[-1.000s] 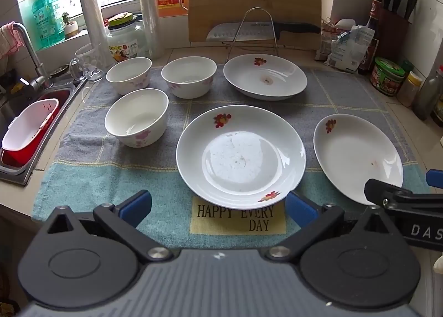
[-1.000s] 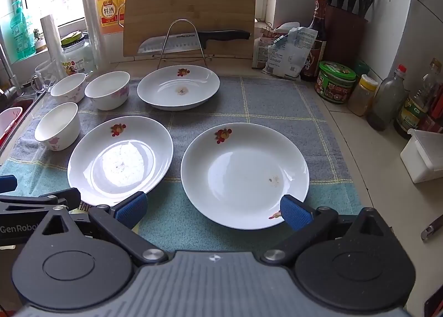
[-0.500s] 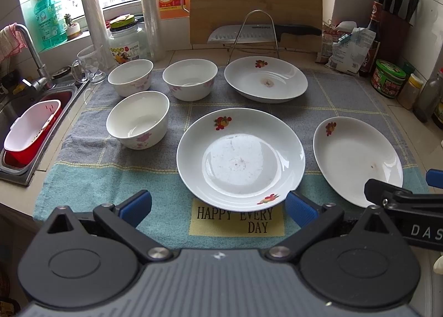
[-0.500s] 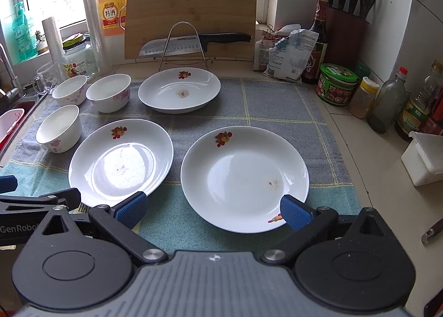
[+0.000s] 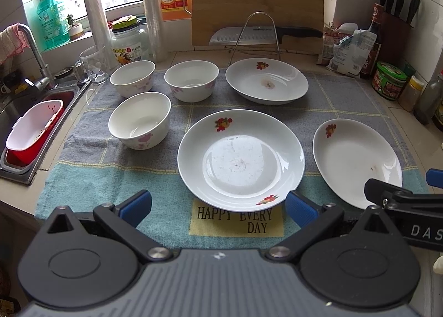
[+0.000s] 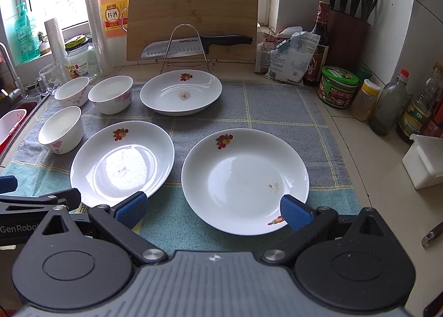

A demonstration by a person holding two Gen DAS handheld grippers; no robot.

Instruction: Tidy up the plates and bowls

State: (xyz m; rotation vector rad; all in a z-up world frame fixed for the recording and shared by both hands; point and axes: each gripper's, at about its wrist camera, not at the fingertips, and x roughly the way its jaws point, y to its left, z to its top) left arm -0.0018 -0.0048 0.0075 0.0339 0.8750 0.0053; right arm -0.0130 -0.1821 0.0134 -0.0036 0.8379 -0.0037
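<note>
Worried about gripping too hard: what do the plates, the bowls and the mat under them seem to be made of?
Plates: likely glazed ceramic, glossy white with window glare and printed fruit motifs. Bowls: apparently the same, shiny with pink flower prints. Mat: woven cloth like a towel, matte and fuzzy, with a checked pattern.

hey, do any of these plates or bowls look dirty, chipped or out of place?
The far plate has a brown stain at its centre, and the right plate carries a small brownish smear. The middle plate shows faint specks. No chips or spills; all three bowls stand upright.
</note>
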